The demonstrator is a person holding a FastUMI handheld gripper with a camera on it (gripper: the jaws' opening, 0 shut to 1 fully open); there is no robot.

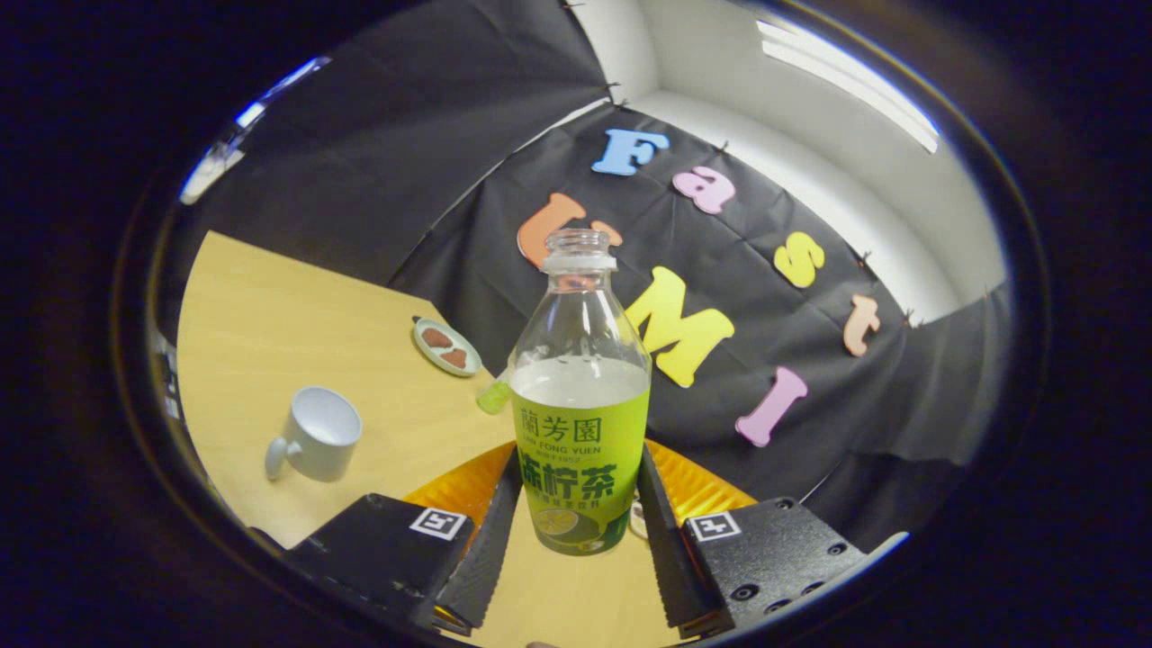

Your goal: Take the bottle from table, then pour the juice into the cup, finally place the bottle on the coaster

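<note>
A clear bottle [580, 396] with a lime-green label stands upright between my fingers, uncapped and about half full of pale juice. My gripper [578, 508] is shut on the bottle, and both black fingers [490, 540] press on the sides of its label. A white cup [315, 435] with a handle stands on the wooden table [270, 324], off to the left beyond my fingers, and looks empty. A shiny orange-gold mat [454, 490] lies just behind the bottle. Whether the bottle's base touches the table I cannot tell.
A small round plate [445, 346] with two brown patches lies farther back, near the black cloth wall. A green cap-like piece [493, 396] sits between that plate and the bottle. A small pale round thing [637, 520] peeks out beside the right finger.
</note>
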